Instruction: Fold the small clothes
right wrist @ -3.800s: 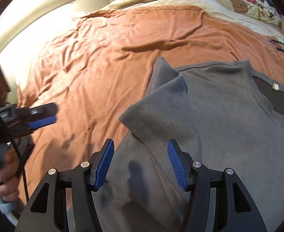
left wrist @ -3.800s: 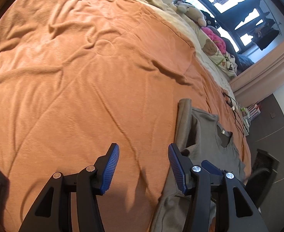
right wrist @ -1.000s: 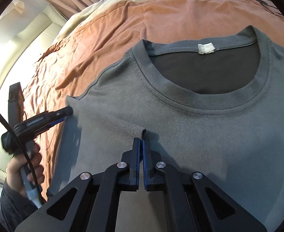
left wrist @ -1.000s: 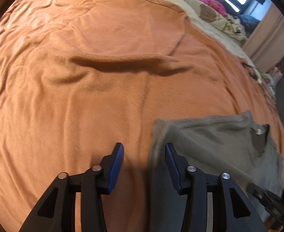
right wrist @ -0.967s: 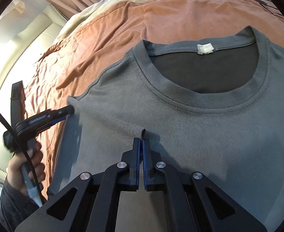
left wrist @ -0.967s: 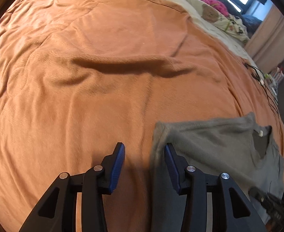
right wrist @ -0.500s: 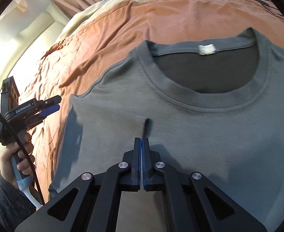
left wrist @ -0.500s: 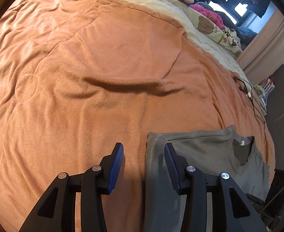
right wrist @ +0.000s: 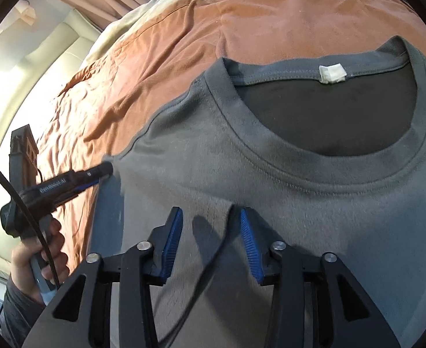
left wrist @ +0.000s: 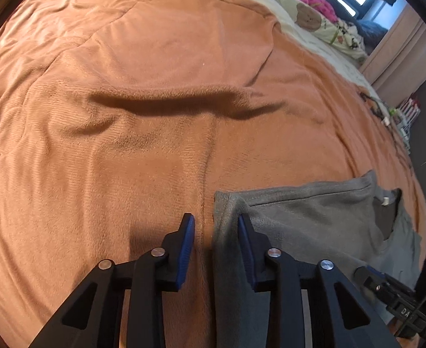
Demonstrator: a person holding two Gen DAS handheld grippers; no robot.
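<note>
A grey T-shirt [left wrist: 314, 217] lies flat on the orange blanket [left wrist: 155, 87], neck hole and white label [right wrist: 331, 74] facing up. My left gripper [left wrist: 215, 220] straddles the shirt's left shoulder corner; its jaws are closing, the shirt's edge is between them, and a gap still shows at each pad. In the right wrist view that left gripper [right wrist: 97, 174] points at the same corner, held by a hand [right wrist: 39, 249]. My right gripper [right wrist: 210, 214] hovers over the T-shirt [right wrist: 300, 159] just below the collar; its jaws are opening, with only a small raised crease of fabric between them.
Soft toys and a pink bundle [left wrist: 308, 17] lie on the cream bedding at the far end. Cables [left wrist: 381, 110] trail near the bed's right edge. A cream padded headboard [right wrist: 39, 58] and curtains stand beyond the blanket.
The right gripper, earlier shut on a pinch of shirt below the collar, has parted its jaws and let the fabric drop. The left gripper's jaws have narrowed around the shirt's corner.
</note>
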